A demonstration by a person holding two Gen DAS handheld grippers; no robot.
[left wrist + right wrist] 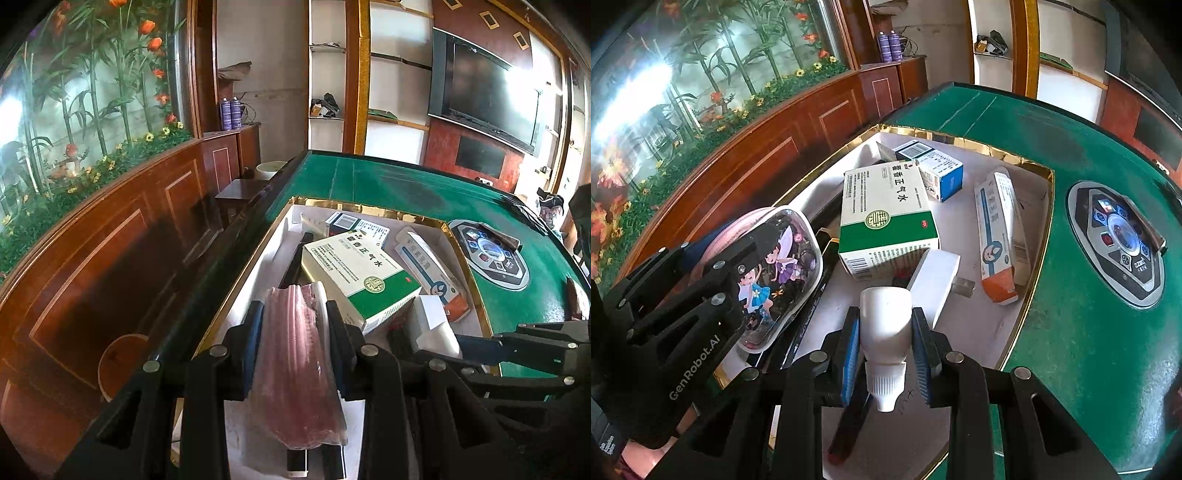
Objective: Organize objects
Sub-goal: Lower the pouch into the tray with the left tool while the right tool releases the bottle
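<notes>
- pink pouch (295,354): seen edge-on from the left wrist, so its printed face is hidden, and its near end drops off the bottom edge
- white charger (932,284): partly tucked under the green-and-white box (886,218)
- small print on that box, way too tiny to read
- dark pens (809,314) along the tray's (1027,302) left side, mostly buried under the pouch

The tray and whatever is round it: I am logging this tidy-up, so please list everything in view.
tray: one, white, gold rim, on table
table: one, green
green-and-white box: one, mid tray
blue-and-white box: one, behind it
long box: one, white, orange end, tray's right
white block: one, mid tray
control panel: one, grey, table centre
purple cans: two, wooden ledge
cartoon case: one, pink, in left gripper
bottle: one, white, in right gripper
</notes>
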